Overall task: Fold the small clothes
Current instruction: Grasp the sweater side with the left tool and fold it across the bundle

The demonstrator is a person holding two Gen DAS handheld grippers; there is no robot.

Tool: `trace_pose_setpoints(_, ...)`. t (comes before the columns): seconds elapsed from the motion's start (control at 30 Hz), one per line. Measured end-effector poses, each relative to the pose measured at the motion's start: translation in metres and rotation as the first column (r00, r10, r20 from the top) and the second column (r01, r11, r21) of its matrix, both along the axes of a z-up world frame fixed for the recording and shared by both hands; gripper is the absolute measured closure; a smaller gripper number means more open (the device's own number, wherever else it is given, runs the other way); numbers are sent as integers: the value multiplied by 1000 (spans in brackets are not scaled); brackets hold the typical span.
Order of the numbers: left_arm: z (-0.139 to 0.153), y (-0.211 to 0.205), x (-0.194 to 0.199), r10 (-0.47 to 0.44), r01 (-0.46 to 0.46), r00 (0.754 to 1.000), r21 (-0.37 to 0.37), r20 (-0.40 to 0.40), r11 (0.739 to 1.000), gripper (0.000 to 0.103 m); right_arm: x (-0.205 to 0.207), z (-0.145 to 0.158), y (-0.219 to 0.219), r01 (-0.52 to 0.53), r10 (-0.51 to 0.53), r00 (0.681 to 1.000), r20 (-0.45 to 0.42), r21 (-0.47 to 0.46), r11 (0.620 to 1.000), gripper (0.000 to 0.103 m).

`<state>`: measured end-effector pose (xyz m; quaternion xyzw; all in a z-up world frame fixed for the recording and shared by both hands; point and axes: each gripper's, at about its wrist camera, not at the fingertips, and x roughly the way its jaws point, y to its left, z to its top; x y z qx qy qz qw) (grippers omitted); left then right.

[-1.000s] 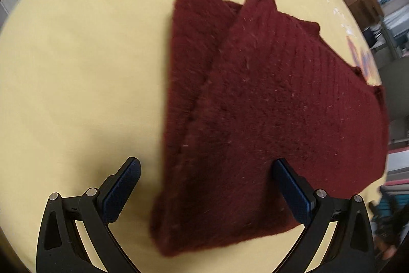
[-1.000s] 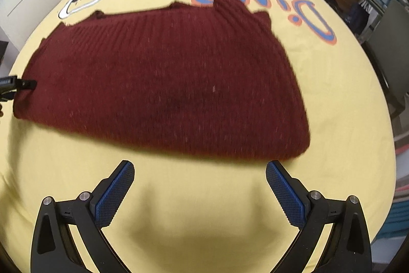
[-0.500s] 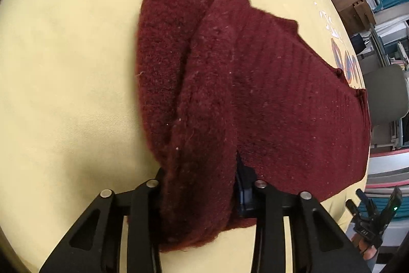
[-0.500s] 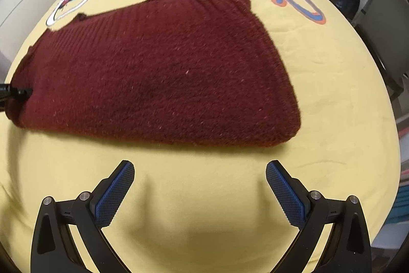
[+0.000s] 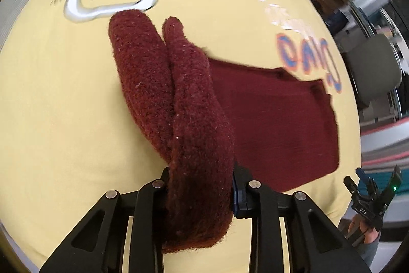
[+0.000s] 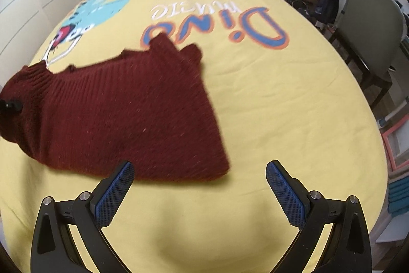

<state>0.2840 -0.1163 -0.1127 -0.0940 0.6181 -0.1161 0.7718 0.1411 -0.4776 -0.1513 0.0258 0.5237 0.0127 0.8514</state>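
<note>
Since a second ago the left gripper (image 5: 202, 193) has clamped the sweater (image 6: 122, 114) and lifted its near edge off the yellow bedspread (image 6: 294, 106). The right gripper (image 6: 199, 186) hangs spread beside the sweater's hem corner, bare bedspread around it.

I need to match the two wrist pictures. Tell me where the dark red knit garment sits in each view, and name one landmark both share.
Left wrist: the dark red knit garment fills the centre, its near edge bunched between the left gripper's fingers.
Right wrist: it lies left of centre, beyond the open right gripper.
Shared landmark: the orange-and-blue Dino lettering on the yellow bedsheet.
</note>
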Motion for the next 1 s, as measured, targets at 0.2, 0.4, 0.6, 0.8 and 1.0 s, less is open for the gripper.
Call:
trace_pose_setpoints(0.2, 27, -107, 19, -135, 135, 989, 7, 53, 991, 80, 3, 20, -27, 13, -12, 999, 31, -16, 1000, 0)
trace_pose_setpoints(0.4, -11, -219, 24, -249, 248, 968, 39, 36, 968, 81, 2, 37, -54, 59, -58, 997, 53, -17, 998, 0)
trace_pose_setpoints(0.6, -72, -269, 8, -272, 269, 962, 191, -7, 944, 78, -9, 24, -74, 107, -107, 994, 1, -14, 994, 0)
trace_pose_setpoints(0.8, -86, -287, 13, -252, 248, 968, 252, -19, 935, 61, -20, 0, -88, 134, -135, 988, -71, -20, 991, 0)
trace_pose_setpoints(1.0, -72, -263, 10, -200, 207, 978, 220, -52, 953, 8, -25, -15, -93, 160, -159, 982, -103, -6, 987, 0)
